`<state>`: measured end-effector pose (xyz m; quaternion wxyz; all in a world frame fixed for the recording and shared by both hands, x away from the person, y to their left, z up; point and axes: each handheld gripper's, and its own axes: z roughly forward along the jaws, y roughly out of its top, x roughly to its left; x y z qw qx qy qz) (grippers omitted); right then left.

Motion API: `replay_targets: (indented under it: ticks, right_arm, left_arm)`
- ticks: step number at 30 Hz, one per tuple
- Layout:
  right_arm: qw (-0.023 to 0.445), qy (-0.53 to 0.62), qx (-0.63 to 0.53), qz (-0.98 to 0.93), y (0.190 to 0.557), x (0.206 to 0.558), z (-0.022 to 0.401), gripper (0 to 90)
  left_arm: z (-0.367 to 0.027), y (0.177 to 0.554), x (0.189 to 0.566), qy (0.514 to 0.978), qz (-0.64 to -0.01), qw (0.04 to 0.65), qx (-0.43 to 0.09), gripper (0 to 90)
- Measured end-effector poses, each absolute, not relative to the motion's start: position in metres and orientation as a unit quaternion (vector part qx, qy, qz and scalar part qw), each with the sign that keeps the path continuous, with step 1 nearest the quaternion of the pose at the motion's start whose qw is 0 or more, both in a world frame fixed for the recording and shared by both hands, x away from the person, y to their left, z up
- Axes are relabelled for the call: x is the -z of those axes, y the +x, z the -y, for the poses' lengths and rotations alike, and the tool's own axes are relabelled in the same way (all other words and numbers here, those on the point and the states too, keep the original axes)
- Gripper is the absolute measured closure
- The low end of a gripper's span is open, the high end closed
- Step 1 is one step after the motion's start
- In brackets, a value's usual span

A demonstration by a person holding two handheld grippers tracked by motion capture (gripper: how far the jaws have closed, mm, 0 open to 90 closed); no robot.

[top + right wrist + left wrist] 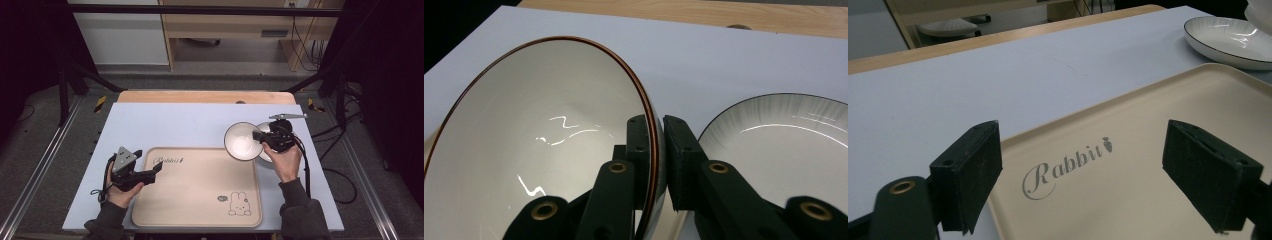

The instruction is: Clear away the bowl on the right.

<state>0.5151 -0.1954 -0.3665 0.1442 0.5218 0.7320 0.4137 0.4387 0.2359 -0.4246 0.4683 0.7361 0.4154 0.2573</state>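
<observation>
Now white bowl [549, 145], thin brown rim, glossy inside; right gripper [656, 150] jaws clenched on rim.

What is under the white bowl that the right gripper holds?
Under the lifted bowl lie the blue mat and the tray's corner; the bowl covers part of both.

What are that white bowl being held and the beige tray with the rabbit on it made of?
The bowl looks like glazed ceramic: glossy white, sharp light reflections, a thin brown rim line. The tray seems to be matte plastic or melamine: an even cream surface with little glare, printed lettering and a moulded raised edge. Neither is certain.
</observation>
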Motion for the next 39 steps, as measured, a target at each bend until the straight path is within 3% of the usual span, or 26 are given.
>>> replay_targets:
  ticks: [39]
  right_arm:
    - [0.088,0.483,-0.377,-0.785,0.529,0.42,0.128,82.3]
  left_arm:
    - [-0.237,0.439,0.424,0.737,-0.414,0.468,-0.257,15.7]
